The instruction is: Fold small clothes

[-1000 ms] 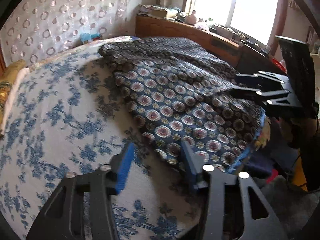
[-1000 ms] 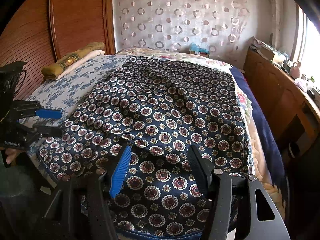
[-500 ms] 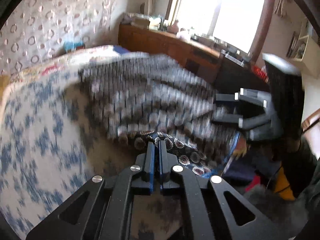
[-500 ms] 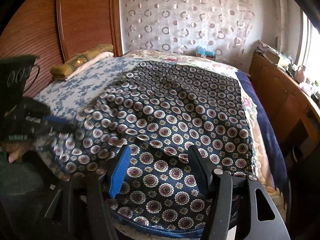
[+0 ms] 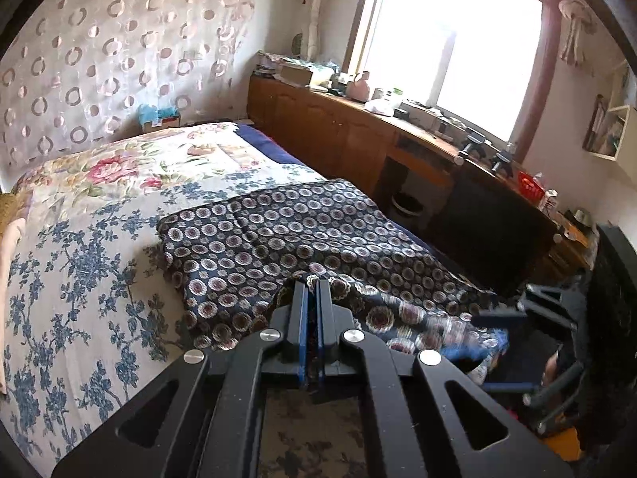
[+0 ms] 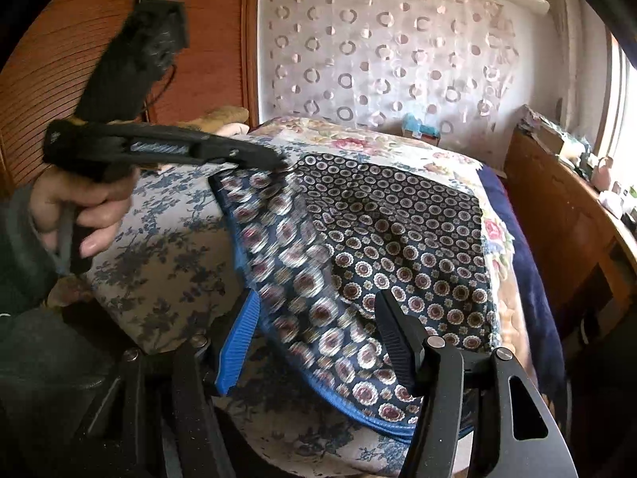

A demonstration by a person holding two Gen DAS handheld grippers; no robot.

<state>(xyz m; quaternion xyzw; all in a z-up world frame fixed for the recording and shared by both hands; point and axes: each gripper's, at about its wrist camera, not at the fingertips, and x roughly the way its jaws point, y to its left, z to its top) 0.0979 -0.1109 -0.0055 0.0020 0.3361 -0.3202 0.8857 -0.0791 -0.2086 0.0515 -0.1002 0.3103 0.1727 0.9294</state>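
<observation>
A corner of the patterned garment (image 5: 302, 239) is clamped in the left gripper (image 5: 313, 290) and held raised above the bedspread (image 5: 79, 263). The right gripper (image 6: 314, 318) is held wide apart, with nothing gripped.

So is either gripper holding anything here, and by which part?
The left gripper is shut on an edge of the navy circle-patterned cloth, lifting it. The right gripper is open, holding nothing.

The bed (image 5: 79, 279), under a blue-flowered sheet, carries a dark circle-patterned cloth (image 5: 278, 235) and a floral quilt (image 5: 131, 163) near the curtain.
</observation>
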